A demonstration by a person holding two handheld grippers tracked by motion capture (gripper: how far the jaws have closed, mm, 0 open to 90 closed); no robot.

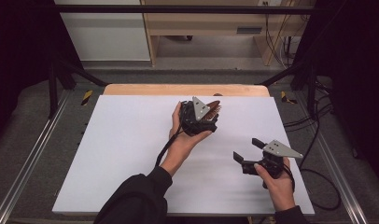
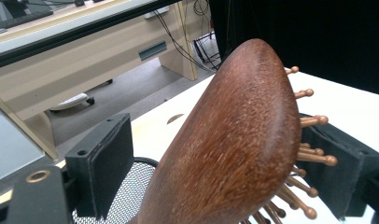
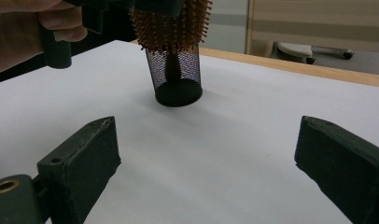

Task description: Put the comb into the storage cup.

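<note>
A brown wooden hairbrush [image 2: 234, 140] with copper-coloured bristles stands handle-down in a black mesh cup [image 3: 176, 70] on the far middle of the white table [image 1: 122, 149]. My left gripper [image 1: 210, 113] surrounds the brush head from above. Its jaws stand apart: the bristles reach one pad [image 2: 339, 172], while a gap shows between the brush's smooth back and the other pad [image 2: 106, 158]. My right gripper [image 1: 248, 149] hovers open and holding nothing at the near right, pointing toward the cup. In the high view the cup is hidden under the left gripper.
The table's wooden far edge [image 1: 178, 89] lies just behind the cup. Black frame posts [image 1: 52, 70] stand at both sides. Cables [image 1: 313, 121] trail on the floor to the right. A wooden desk [image 1: 201, 23] stands beyond the table.
</note>
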